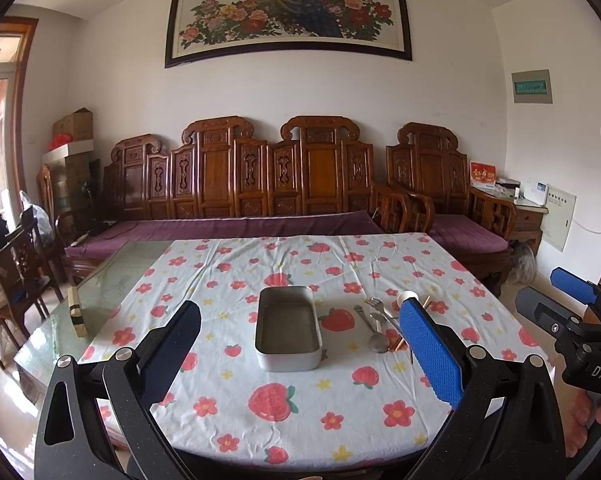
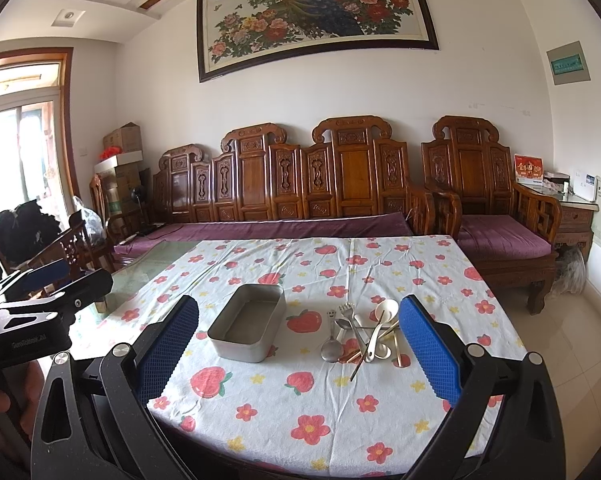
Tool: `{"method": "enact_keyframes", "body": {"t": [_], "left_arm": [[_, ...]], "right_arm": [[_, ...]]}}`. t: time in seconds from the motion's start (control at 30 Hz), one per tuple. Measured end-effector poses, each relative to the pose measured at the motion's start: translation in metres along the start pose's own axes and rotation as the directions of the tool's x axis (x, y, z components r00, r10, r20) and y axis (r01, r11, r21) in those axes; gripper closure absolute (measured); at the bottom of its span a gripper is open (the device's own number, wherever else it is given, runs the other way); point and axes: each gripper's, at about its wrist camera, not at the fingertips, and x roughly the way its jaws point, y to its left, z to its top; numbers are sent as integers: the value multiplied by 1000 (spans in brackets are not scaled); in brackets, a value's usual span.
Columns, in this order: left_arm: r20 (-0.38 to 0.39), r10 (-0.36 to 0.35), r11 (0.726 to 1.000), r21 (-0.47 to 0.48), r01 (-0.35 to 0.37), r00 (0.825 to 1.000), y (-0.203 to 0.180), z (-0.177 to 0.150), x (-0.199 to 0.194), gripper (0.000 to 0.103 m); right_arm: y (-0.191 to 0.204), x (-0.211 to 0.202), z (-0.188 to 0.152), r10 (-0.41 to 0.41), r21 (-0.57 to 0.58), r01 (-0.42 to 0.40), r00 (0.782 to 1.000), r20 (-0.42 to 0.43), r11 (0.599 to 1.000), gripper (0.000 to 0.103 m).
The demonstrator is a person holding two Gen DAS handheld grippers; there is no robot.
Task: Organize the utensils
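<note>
An empty rectangular metal tin [image 1: 287, 328] [image 2: 247, 327] sits mid-table on the floral tablecloth [image 1: 300, 392] [image 2: 300, 400]. To its right lies a pile of utensils [image 1: 380, 322] [image 2: 364, 336]: a metal fork [image 2: 350, 316], metal spoons [image 2: 331, 346], white spoons [image 2: 382, 314] and chopsticks [image 2: 364, 356]. My left gripper [image 1: 300, 344] is open and empty, held above the table's near edge, facing the tin. My right gripper [image 2: 298, 340] is open and empty, also at the near edge, with the pile between its fingers in view. Each gripper shows at the edge of the other's view.
A bare glass tabletop [image 1: 112, 284] lies left of the cloth, with a small wooden block [image 1: 76, 312] on it. A carved wooden sofa [image 1: 260, 184] with purple cushions stands behind the table. Wooden chairs [image 1: 16, 264] stand at the left.
</note>
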Motion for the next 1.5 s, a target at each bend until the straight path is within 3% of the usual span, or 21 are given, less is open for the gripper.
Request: {"method": "enact_keyframes", "body": {"t": [1.5], "left_arm": [[2,1,1000,-3,-1,1000,1,2,4,6]], "right_arm": [[4,-2,1,0,-3,0,1000,4,1000,3]]}}
